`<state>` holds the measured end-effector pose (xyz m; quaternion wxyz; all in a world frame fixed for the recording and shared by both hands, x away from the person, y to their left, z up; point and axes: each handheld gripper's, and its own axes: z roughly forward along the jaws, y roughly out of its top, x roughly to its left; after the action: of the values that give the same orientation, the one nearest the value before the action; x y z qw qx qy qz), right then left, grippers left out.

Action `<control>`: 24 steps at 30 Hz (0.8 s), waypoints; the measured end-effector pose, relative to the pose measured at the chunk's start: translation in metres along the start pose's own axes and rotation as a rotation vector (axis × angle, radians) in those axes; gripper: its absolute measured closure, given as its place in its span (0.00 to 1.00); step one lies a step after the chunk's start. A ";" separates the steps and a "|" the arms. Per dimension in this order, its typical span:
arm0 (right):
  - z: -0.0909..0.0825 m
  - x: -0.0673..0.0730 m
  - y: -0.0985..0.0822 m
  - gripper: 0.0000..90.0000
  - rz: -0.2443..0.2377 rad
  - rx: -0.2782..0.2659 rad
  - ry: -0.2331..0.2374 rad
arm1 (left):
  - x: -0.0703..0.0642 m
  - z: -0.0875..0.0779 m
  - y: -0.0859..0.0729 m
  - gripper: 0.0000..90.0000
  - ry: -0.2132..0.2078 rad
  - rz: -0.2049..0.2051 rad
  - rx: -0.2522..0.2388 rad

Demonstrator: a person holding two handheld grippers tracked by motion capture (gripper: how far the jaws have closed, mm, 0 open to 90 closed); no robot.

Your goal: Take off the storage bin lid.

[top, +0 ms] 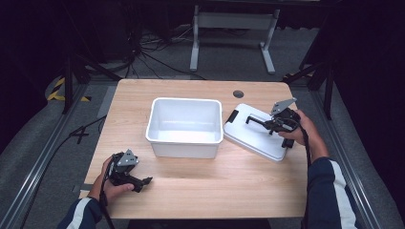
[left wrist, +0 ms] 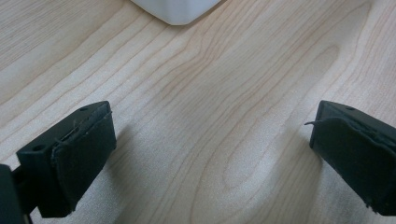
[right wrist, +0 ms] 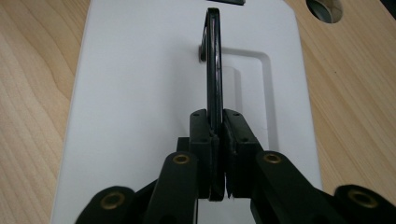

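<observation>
White lid [top: 255, 133] lies right of the tub [top: 184, 127], tipped up at its tub-side end. My right gripper [right wrist: 218, 122] is clamped tight on its black handle [right wrist: 214, 60]. My left gripper [top: 143, 182] rests near-left on the table [top: 215, 186], jaws wide apart and empty.

White tub [top: 184, 126], white lid [top: 255, 133] with a black handle [top: 255, 121]. Pale wood-grain counter [top: 200, 186]. Both claws black. Navy sleeves [top: 329, 191] carry white stripes.
</observation>
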<state>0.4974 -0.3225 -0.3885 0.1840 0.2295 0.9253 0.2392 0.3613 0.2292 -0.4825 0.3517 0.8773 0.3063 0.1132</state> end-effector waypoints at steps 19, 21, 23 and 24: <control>-0.029 -0.002 -0.001 0.79 0.062 -0.125 -0.008 | 0.000 0.000 0.000 0.01 -0.002 0.003 0.001; -0.032 -0.002 -0.002 0.77 0.064 -0.129 -0.009 | 0.000 0.000 0.000 0.01 -0.001 -0.001 0.000; -0.033 -0.002 -0.002 0.77 0.060 -0.130 -0.013 | 0.000 0.000 0.000 0.01 -0.001 0.000 0.000; -0.035 -0.001 -0.002 0.76 0.064 -0.132 -0.019 | 0.000 0.000 0.000 0.01 -0.001 0.000 0.000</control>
<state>0.4815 -0.3367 -0.3603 0.1997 0.2485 0.8980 0.3032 0.3615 0.2293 -0.4825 0.3518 0.8774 0.3061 0.1126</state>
